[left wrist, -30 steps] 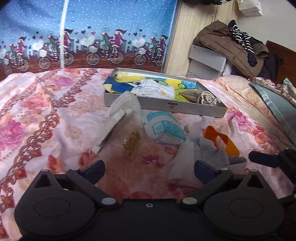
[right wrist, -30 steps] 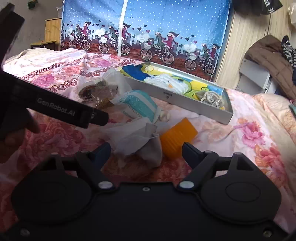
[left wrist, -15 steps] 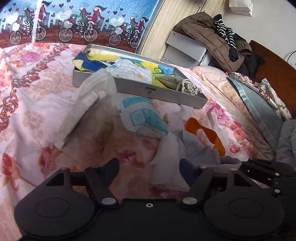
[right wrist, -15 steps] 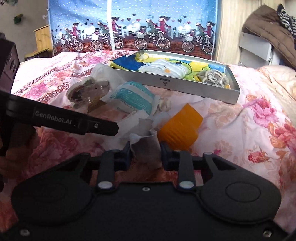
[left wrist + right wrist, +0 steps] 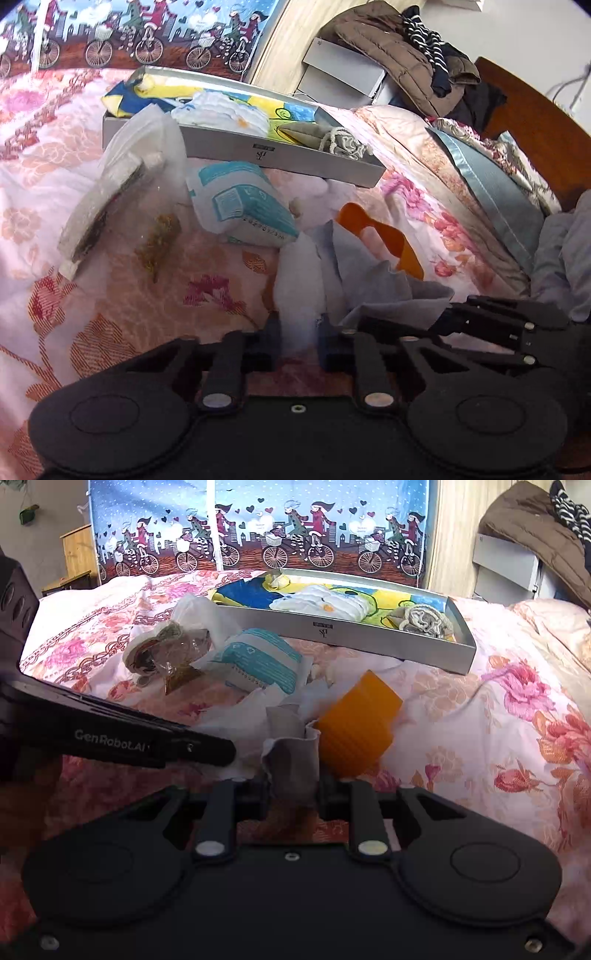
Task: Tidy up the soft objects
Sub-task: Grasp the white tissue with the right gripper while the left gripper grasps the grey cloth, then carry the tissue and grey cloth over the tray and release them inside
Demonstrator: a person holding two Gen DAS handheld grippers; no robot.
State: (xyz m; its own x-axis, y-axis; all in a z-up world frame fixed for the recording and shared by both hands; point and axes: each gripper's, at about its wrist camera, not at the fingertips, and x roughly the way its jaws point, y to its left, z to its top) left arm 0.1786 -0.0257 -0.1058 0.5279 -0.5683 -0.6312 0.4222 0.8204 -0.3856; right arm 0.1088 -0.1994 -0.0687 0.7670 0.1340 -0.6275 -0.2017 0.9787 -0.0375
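- Left wrist view: our left gripper [image 5: 297,338] hides the near end of the crumpled white-grey cloth [image 5: 354,275]; its jaws, just closing, pinch the white fold. Behind lie an orange plastic piece [image 5: 373,236] and a grey metal tray [image 5: 295,157].
- Right wrist view: our right gripper [image 5: 293,794], jaws just closing, clamps the cloth's [image 5: 291,760] grey end on the floral bedspread [image 5: 480,720].

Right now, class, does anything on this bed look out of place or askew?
Yes. The crumpled grey-white cloth lies bunched on the bedspread, pinched by both the left gripper and the right gripper, while the grey tray holds the tidied items.
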